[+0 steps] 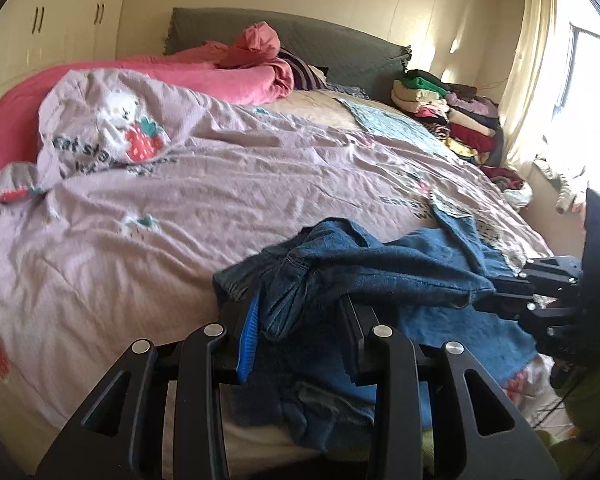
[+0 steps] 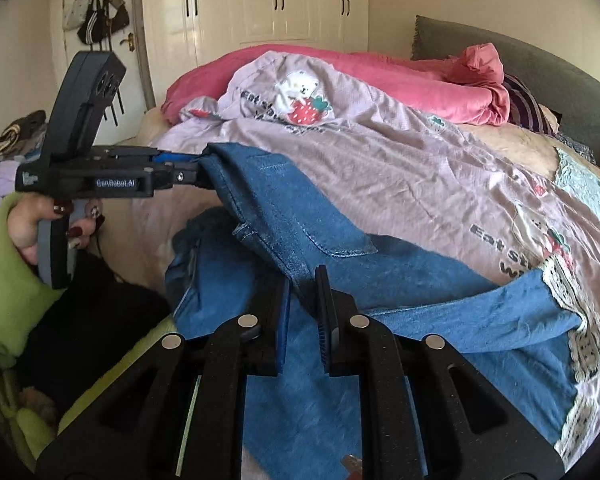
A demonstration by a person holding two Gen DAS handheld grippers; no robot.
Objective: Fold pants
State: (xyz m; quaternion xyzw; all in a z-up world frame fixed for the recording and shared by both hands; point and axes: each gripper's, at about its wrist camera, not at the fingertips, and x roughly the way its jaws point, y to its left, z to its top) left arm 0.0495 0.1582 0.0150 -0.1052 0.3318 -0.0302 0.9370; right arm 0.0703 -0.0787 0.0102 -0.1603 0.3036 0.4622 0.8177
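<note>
— On the bed, what do you see?

— Blue pants (image 2: 300, 216) made of jean cloth. They lie near the front edge of the bed, on a light purple sheet (image 2: 400, 168) with bears and strawberries on it. The pants are crumpled, not flat. White lace runs along the leg ends on the right.

— Which way do they go?

— In the right wrist view the top band is lifted up and stretches from upper left down to the middle. The legs trail off to the right, across the bed, and part of the cloth hangs down over the front edge.

— Who holds them?

— Two claws. The left claw (image 2: 198, 168) points sideways, almost flat, and it pinches one end of the top band. A hand (image 2: 40, 224) in a fuzzy green sleeve (image 2: 4, 280) grips its handle from below. In the left wrist view the left claw (image 1: 300, 316) has a thick bunch of blue cloth stuffed between its blue pads.

— And the other one?

— The right claw (image 2: 302, 292) tips down toward the bed. Its pads squeeze tight on the band's other end. In the left wrist view the right claw (image 1: 496, 296) reaches in from the right edge, biting the cloth.

— So the band hangs between them?

— Yes, it is held up off the bed between the two claws.
</note>
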